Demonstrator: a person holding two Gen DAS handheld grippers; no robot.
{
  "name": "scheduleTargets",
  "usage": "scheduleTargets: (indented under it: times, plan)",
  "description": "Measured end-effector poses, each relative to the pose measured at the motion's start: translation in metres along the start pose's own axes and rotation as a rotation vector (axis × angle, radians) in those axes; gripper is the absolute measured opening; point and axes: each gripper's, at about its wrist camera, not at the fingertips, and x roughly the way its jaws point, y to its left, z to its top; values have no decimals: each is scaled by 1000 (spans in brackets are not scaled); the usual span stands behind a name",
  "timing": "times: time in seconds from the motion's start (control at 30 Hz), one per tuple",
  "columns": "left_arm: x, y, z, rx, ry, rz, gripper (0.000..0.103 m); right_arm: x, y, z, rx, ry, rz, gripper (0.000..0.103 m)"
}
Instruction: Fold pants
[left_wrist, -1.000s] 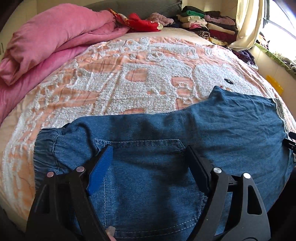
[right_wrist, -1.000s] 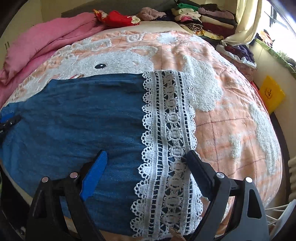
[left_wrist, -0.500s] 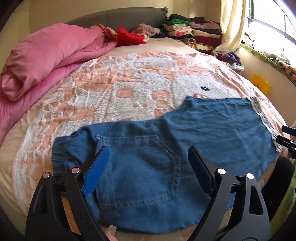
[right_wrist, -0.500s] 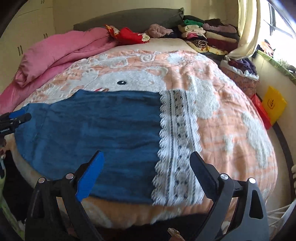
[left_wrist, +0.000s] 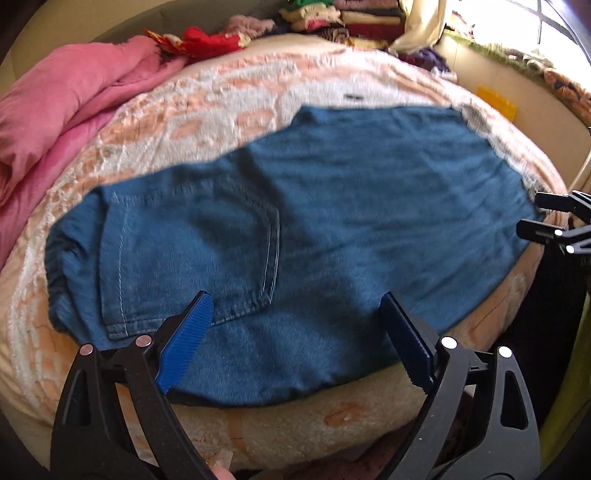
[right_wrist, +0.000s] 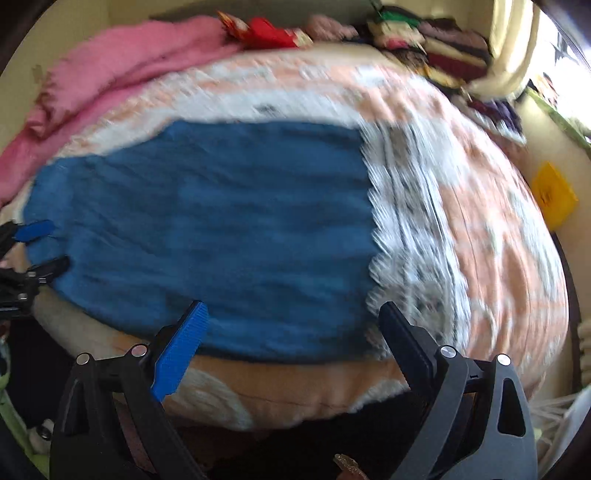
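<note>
You held both the left gripper (left_wrist: 293, 332) and right gripper (right_wrist: 291, 339) wide open, gripping nothing, above the flattened pants (left_wrist: 295, 221), ready to fold.

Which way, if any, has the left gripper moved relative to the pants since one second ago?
Yes. The left gripper has drawn back toward the near edge of the pants, no longer above their pocket.

Bedroom; bed (left_wrist: 229, 110), pink duvet (left_wrist: 62, 110), clothes piles (left_wrist: 332, 18)

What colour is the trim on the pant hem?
White lace, clearest in the right wrist view.
</note>
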Motion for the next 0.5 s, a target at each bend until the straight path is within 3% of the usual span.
scheduleTargets:
  times: [0.3, 0.5]
  plan:
    - [2, 3, -3, -7, 1, -11, 86, -2, -9, -7, 38, 1, 16, 93]
    - [-11, 6, 1, -29, -24, -19, 89, -21, -24, -9, 107, -58, 88, 93]
